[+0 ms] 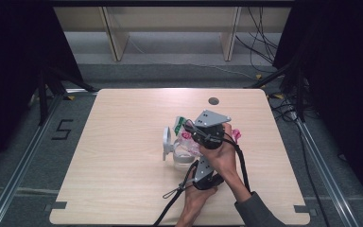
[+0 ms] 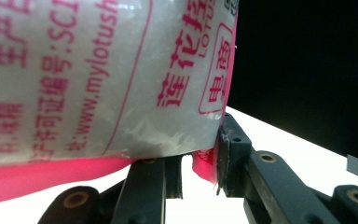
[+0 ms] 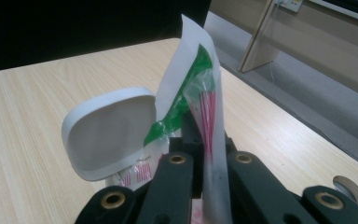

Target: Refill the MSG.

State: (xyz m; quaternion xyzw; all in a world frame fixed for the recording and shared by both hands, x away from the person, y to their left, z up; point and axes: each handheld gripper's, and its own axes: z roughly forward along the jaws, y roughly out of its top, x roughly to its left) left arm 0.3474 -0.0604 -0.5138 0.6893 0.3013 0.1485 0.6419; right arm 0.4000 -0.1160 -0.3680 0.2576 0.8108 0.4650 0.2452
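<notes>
Pink-printed plastic bag [image 2: 98,79] pinched between both grippers' closed jaws, above the table [image 1: 123,156].

My table, light wood grain

The table [image 1: 123,156] carries a white lidded container [image 1: 170,144] near its middle, with the pink-printed plastic packet [image 1: 189,144] resting against it (both just ahead of my hands); a round grommet hole [image 1: 213,100] sits near the far edge.

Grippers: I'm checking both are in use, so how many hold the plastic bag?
2. The left gripper clamps the pink-printed clear plastic bag's lower edge; the right gripper pinches its top.
</notes>
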